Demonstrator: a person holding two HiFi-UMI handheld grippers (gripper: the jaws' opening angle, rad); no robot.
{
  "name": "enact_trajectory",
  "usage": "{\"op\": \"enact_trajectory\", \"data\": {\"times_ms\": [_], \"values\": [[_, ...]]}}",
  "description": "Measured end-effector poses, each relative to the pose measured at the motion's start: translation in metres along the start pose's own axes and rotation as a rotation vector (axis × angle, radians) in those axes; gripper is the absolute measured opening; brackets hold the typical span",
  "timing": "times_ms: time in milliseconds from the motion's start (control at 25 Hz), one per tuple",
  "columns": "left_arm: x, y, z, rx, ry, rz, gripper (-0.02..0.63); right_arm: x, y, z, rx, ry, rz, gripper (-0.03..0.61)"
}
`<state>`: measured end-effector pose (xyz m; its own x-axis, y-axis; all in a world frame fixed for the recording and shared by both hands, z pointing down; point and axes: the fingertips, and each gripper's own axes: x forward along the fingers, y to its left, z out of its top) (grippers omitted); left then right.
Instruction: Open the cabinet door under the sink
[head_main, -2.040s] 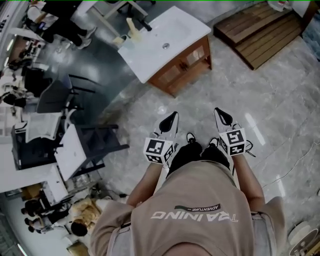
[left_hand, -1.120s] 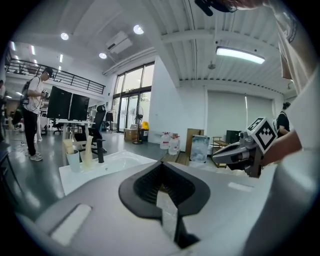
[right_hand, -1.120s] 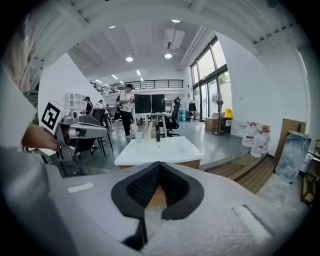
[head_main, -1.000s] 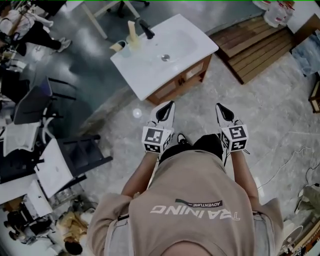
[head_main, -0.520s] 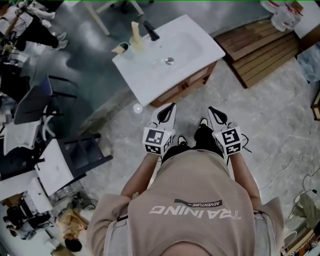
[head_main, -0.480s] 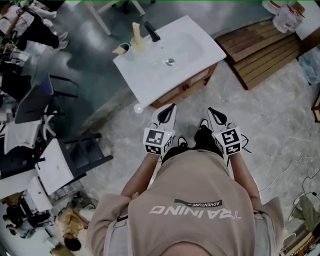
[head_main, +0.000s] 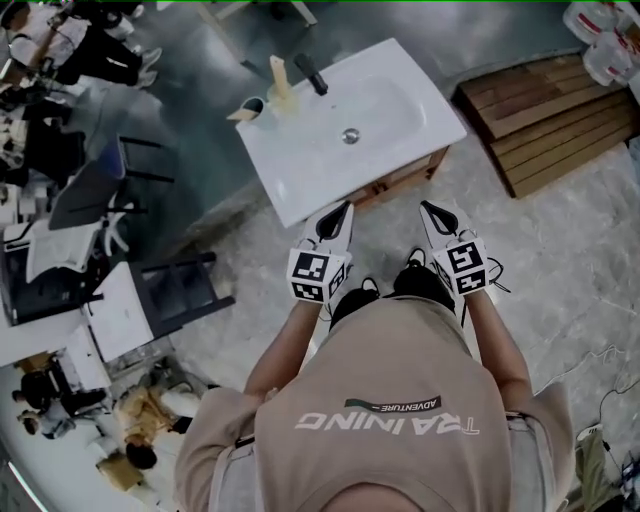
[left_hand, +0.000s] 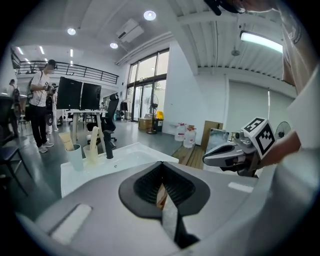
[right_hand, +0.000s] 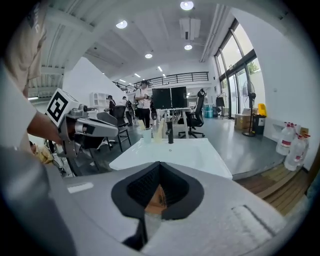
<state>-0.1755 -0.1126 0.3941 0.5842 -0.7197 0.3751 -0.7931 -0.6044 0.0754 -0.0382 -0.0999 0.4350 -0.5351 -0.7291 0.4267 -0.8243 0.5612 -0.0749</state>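
Grippers number 2, each held by a person standing at a white rectangular ceramic sink basin (head_main: 330, 140). The left gripper (head_main: 338, 212) has its jaws pressed together, with nothing between them. The right gripper (head_main: 437, 212) likewise has its jaws pressed together and is empty. Both point toward the brown wooden cabinet (head_main: 405, 180) beneath the basin, which sits just ahead of the tips; neither tip touches it. Only a narrow strip of the cabinet front shows under the basin's edge in the head view. A black faucet (head_main: 312, 75) and 2 pale cups (head_main: 252, 106) stand at the basin's far edge.
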Motion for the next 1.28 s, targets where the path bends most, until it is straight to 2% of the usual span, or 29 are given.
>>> {"op": "enact_trajectory", "data": {"times_ms": [160, 360, 520, 640, 960, 1120, 1280], "values": [[0.012, -0.012, -0.005, -0.029, 0.014, 0.024, 0.017, 0.011, -0.018, -0.018, 0.036, 0.032, 0.034, 0.002], [0.017, -0.01, -0.024, -0.069, 0.051, 0.063, 0.017, 0.026, -0.011, -0.027, 0.014, 0.061, 0.104, 0.002], [0.022, -0.01, -0.039, -0.098, 0.083, 0.051, 0.017, 0.03, -0.009, -0.03, 0.029, 0.077, 0.111, 0.002], [0.035, -0.011, -0.05, -0.083, 0.096, 0.026, 0.017, 0.035, -0.011, -0.041, 0.068, 0.088, 0.095, 0.002], [0.064, -0.01, -0.112, -0.132, 0.177, -0.006, 0.017, 0.072, -0.007, -0.117, 0.204, 0.164, 0.065, 0.002], [0.08, 0.004, -0.151, -0.153, 0.203, 0.015, 0.017, 0.11, -0.007, -0.155, 0.195, 0.171, 0.043, 0.002], [0.088, 0.01, -0.188, -0.182, 0.231, 0.026, 0.015, 0.136, -0.004, -0.196, 0.231, 0.207, 0.031, 0.002]]}}
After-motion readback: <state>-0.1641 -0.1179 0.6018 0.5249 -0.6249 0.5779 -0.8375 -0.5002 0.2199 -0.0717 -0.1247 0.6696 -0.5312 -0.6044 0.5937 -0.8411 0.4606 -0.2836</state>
